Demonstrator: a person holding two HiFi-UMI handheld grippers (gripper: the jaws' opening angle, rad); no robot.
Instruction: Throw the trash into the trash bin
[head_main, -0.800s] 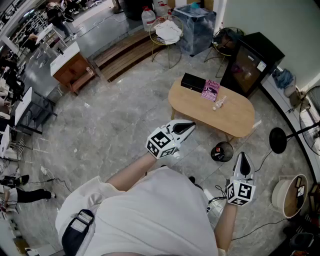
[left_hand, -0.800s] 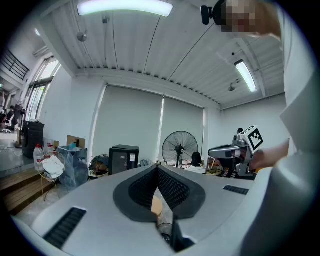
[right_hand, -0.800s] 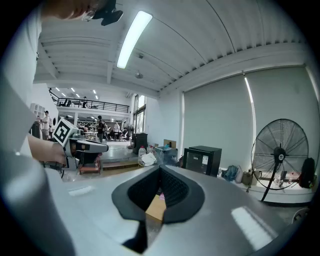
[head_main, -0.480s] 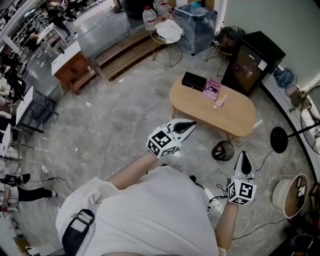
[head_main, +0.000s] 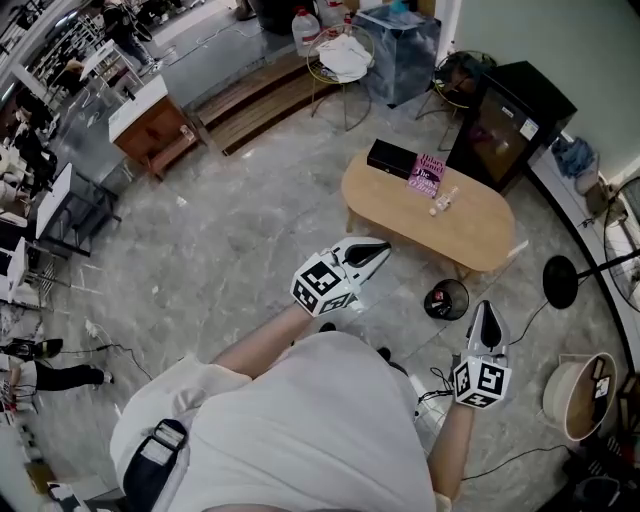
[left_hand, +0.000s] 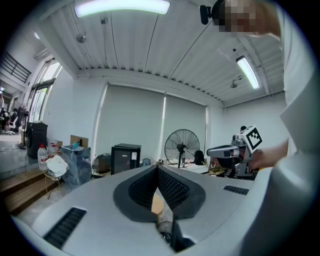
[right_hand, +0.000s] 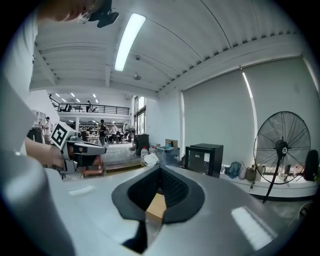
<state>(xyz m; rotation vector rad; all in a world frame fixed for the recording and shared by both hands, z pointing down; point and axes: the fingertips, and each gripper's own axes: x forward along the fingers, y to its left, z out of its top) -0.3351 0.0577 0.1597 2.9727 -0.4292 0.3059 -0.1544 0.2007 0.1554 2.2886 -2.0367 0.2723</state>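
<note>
first, the hard-to-read parts: the trash (head_main: 441, 203) is a small pale thing on the table (head_main: 480, 240), too small to say what it is. it lies near the table's middle, just beside the book (head_main: 426, 173). the bin (head_main: 445, 300) stands on the floor by the table's near edge, with something reddish inside that i can't make out. the person's torso hides the floor under both arms. in each gripper view only a tan sliver shows behind the pads.

now the count: two grippers, one table and one bin. there are three things on the table — a black box (head_main: 390, 158), the pink book and the trash. one dark cabinet (head_main: 505, 125) stands behind the table, and one fan (right_hand: 281, 145) shows in the gripper views.

left gripper (head_main: 383, 248): jaws pressed together with nothing between them. it is held over the floor off the table's near left end, well apart from the trash.

right gripper (head_main: 487, 308): jaws together and empty too. it hangs over the floor just right of the bin — near it, not touching.
</note>
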